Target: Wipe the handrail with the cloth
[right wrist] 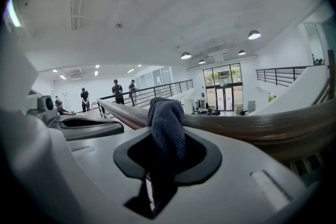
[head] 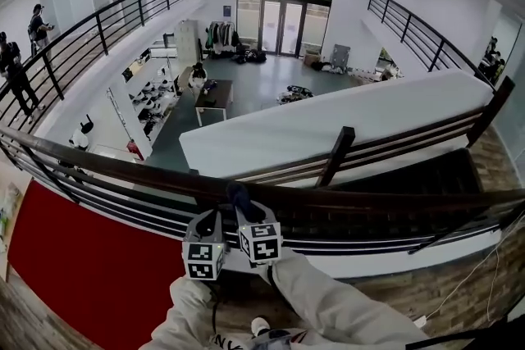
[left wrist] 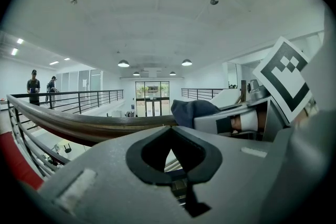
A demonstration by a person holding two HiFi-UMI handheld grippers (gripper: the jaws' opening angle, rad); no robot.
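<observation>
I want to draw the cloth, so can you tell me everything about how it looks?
The cloth is dark blue-grey, soft and nubbly like towelling. It is bunched into a thick fold that stands up between the shut jaws of the right gripper. Its rounded top rests against the brown wooden handrail, and its lower end hangs down through the jaws.

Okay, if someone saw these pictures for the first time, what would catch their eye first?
The dark wooden handrail curves across the head view, with an open hall far below it. At the rail's top the right gripper is clamped on a dark blue cloth, and the left gripper sits close beside it, jaws together and empty.
</observation>
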